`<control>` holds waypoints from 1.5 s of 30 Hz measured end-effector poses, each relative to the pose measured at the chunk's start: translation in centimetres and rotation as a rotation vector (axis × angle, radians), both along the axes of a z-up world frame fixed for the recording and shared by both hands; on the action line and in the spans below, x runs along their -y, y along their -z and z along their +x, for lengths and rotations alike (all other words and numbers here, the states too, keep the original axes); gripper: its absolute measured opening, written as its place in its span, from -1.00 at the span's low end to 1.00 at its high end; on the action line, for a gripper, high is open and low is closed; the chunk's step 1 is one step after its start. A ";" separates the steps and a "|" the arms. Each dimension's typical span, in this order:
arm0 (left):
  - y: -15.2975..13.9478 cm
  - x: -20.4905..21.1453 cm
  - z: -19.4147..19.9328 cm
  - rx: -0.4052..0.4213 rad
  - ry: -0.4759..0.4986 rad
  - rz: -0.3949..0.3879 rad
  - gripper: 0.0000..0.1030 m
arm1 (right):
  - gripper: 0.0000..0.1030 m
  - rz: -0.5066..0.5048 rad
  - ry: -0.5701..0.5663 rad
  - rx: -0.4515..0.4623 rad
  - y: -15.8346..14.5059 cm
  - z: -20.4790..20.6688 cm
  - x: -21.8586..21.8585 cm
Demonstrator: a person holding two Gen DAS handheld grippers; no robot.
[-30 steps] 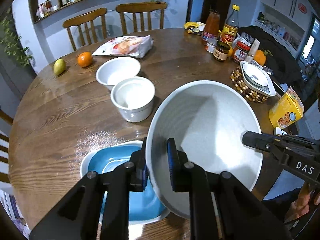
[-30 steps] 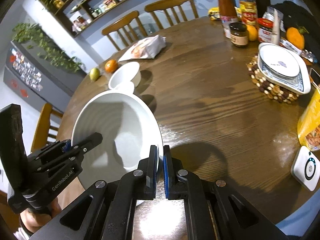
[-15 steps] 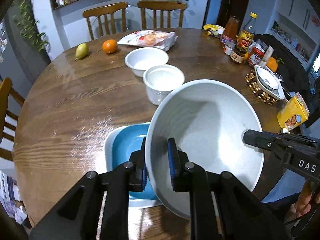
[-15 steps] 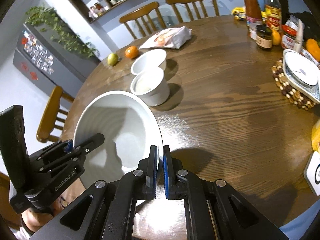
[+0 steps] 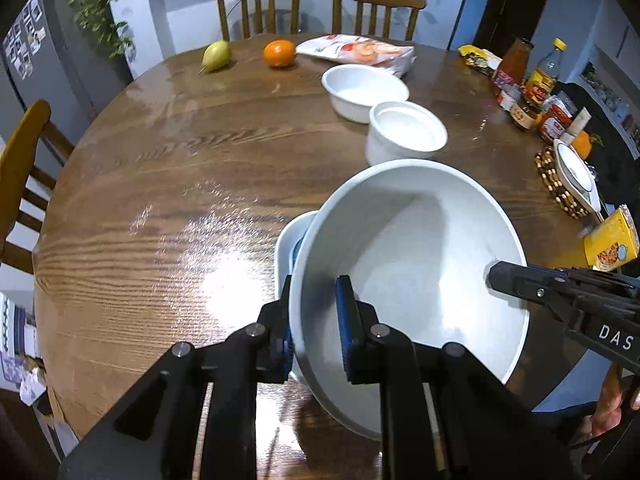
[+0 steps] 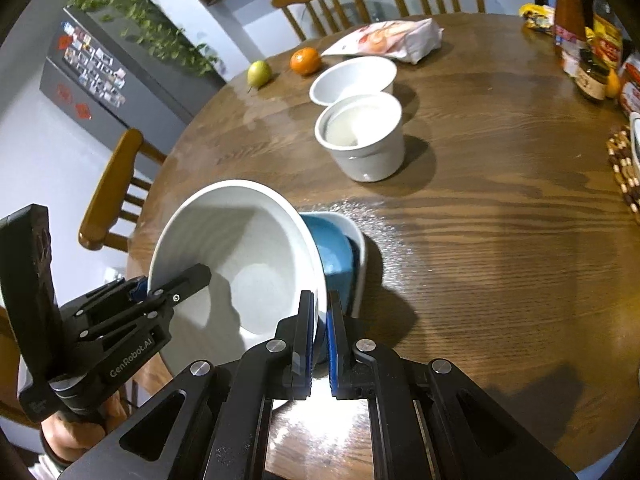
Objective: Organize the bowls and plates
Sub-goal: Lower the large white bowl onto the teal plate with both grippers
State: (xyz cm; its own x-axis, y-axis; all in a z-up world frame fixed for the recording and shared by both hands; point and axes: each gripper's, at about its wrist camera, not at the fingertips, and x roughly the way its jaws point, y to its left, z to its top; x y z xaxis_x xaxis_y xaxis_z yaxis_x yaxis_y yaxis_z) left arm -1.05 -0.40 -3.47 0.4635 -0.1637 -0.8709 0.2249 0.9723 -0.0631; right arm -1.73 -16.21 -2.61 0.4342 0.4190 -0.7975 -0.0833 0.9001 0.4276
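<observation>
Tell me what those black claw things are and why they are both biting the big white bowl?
They are tongs, not a robot. A person holds one in each hand, and each has a small camera looking along its two fingers. So one picture comes from the left tongs, the other from the right tongs. Each pair also shows in the other's picture. Both are pinching the rim of the big bowl, one on each side, holding it tilted above a blue dish on the round table. Further back stand two small white bowls, an orange, a pear and a snack bag. Jars and bottles stand at the right edge.
</observation>
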 end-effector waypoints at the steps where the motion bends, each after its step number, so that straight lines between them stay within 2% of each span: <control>1: 0.2 -0.2 0.1 -0.004 -0.005 0.000 -0.67 | -0.87 -0.002 -0.006 -0.005 0.2 0.2 -0.2; 11: 2.6 -1.0 1.7 -0.084 -0.009 -0.005 -0.65 | -0.87 -0.028 -0.017 -0.065 2.1 2.0 -1.1; 20: 3.5 -0.6 2.6 -0.107 0.002 0.005 -0.62 | -0.87 -0.049 -0.013 -0.085 2.7 2.7 -1.1; 45: 4.0 -0.1 2.9 -0.082 0.007 0.054 -0.48 | -0.87 -0.090 -0.022 -0.081 2.4 3.0 -1.7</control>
